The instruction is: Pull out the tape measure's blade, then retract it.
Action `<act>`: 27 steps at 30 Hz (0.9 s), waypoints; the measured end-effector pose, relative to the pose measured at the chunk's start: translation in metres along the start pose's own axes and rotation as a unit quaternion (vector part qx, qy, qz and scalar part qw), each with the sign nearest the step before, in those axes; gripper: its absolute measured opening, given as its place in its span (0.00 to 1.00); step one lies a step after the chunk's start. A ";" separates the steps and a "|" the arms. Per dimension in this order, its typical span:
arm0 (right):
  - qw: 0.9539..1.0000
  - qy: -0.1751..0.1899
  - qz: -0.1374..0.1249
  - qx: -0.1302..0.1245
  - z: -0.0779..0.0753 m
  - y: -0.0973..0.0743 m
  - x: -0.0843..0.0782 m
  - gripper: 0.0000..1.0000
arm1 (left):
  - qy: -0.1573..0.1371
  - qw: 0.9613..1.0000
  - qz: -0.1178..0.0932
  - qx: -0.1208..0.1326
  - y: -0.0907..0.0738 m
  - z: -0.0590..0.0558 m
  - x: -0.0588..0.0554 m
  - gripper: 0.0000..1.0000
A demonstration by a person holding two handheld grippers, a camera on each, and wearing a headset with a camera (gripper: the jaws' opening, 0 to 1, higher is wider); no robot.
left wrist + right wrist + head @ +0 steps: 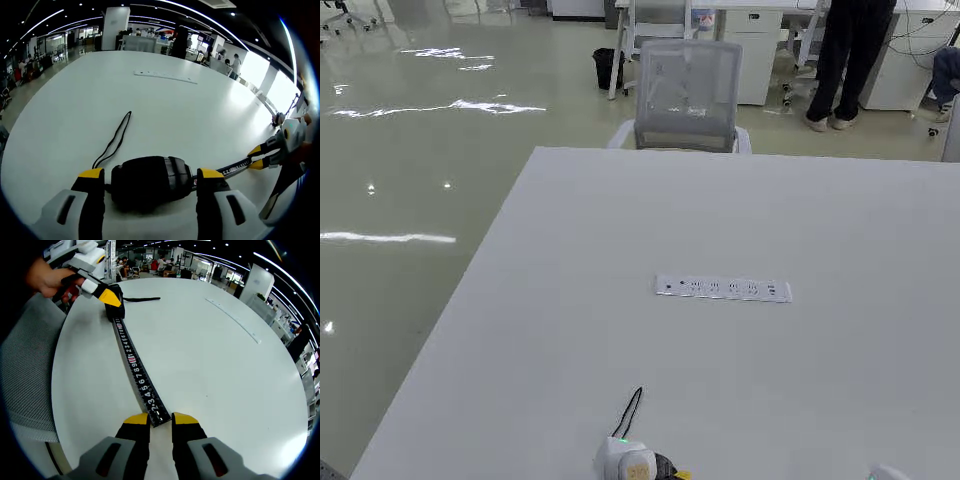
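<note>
While left tool [150,176] clamps black tape measure [150,186], right tool [161,420] pinches extended blade [134,371] at tip; white numerals.

Your left gripper [150,174] clamps the tape measure [160,189], your right gripper [161,418], at its 3 o'clock, pinches the blade [132,365] tip, jaws nearly closed

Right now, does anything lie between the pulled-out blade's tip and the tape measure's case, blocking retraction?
Nothing visible does. The black numbered blade lies directly on the white table from the right gripper to the black case held by the left gripper.
</note>
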State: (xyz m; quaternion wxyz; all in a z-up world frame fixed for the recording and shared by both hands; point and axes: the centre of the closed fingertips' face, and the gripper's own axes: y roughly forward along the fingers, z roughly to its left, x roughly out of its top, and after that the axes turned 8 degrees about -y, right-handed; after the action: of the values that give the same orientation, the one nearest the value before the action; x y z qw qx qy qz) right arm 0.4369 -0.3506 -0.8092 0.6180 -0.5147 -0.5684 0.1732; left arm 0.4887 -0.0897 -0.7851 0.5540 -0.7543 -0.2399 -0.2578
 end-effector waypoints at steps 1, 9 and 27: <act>1.000 0.000 0.000 0.000 0.000 0.000 0.000 0.16 | 0.004 1.000 0.001 0.001 0.000 0.000 -0.001 0.72; 1.000 0.000 0.001 -0.002 0.000 -0.001 0.001 0.16 | 0.018 1.000 0.010 -0.001 0.003 -0.002 -0.006 0.65; 1.000 -0.017 0.010 -0.001 0.001 0.001 0.001 0.15 | 0.035 0.999 0.023 0.005 0.003 -0.001 -0.008 0.63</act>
State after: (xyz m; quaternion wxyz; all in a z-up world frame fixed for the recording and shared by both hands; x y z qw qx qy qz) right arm 0.4367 -0.3489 -0.8099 0.6061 -0.5181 -0.5739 0.1868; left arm 0.4848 -0.0919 -0.7923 0.5716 -0.7476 -0.2039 -0.2699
